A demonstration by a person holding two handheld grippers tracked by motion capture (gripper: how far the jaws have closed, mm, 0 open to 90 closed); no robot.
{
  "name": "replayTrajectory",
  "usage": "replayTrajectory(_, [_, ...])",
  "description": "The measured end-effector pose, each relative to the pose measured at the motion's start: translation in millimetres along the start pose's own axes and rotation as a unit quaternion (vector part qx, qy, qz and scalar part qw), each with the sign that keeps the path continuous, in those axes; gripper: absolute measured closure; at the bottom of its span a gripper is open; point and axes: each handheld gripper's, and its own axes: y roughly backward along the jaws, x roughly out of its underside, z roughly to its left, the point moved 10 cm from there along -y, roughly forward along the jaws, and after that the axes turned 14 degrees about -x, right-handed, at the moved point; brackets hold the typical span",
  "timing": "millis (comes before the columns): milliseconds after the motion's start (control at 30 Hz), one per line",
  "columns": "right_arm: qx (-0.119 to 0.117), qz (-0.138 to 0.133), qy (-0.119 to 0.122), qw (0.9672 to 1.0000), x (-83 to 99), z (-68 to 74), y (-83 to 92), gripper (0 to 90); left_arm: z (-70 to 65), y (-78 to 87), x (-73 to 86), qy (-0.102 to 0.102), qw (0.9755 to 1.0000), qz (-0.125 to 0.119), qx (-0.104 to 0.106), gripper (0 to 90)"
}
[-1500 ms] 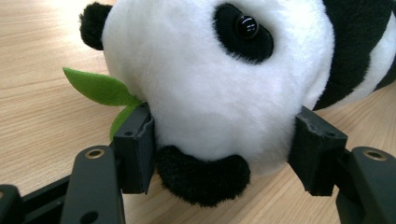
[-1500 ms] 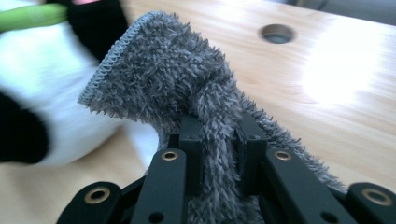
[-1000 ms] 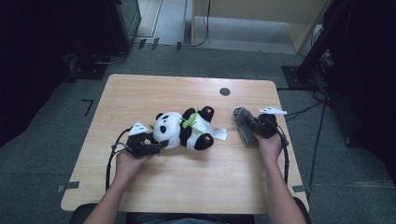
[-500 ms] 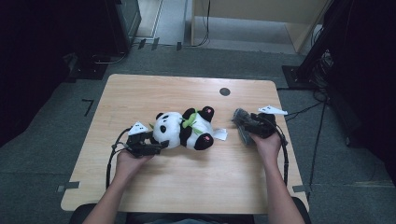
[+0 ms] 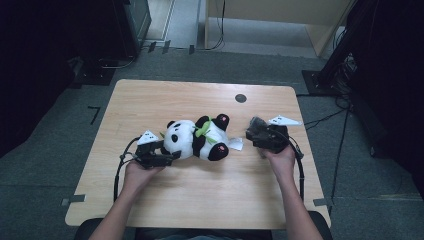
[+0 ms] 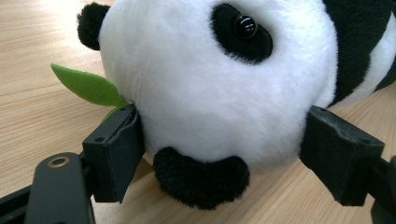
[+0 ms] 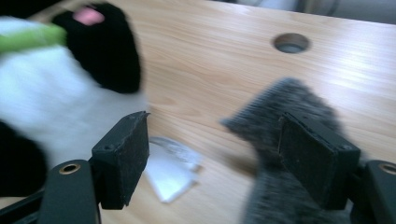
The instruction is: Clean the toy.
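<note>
Your left gripper (image 6: 219,154) has just been opening, jaws spread around the panda's (image 5: 197,139) head, one touching its cheek. Your right gripper (image 7: 212,158), jaws also just opening, gapes beside a grey furry piece (image 7: 280,140). Panda lies mid-tabletop (image 5: 200,200), white tag (image 7: 170,170) toward the right edge.

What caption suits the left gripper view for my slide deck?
Left gripper open around a plush panda's head lying on the wooden table.
</note>
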Motion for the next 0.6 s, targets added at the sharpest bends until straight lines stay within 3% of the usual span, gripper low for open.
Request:
replayTrajectory(100, [0.002,0.005,0.004,1.0,-1.6,10.4,-0.2,25.5,-0.1,0.2,-0.1,0.0,1.0,0.001,-0.001,18.2])
replayTrajectory(233, [-0.017,0.005,0.012,0.9998,-4.0,29.2,-2.7,25.6,-0.4,1.2,-0.4,0.001,1.0,0.003,-0.001,18.3])
replayTrajectory(433, [-0.047,0.004,0.048,0.9977,-8.2,65.9,-8.9,25.3,-0.5,1.0,-1.4,-0.001,0.9999,0.01,-0.001,17.9])
replayTrajectory(600, [-0.06,0.004,0.071,0.9957,-12.3,87.7,-10.5,24.6,-0.7,1.0,-1.7,-0.002,1.0,0.009,-0.002,17.8])
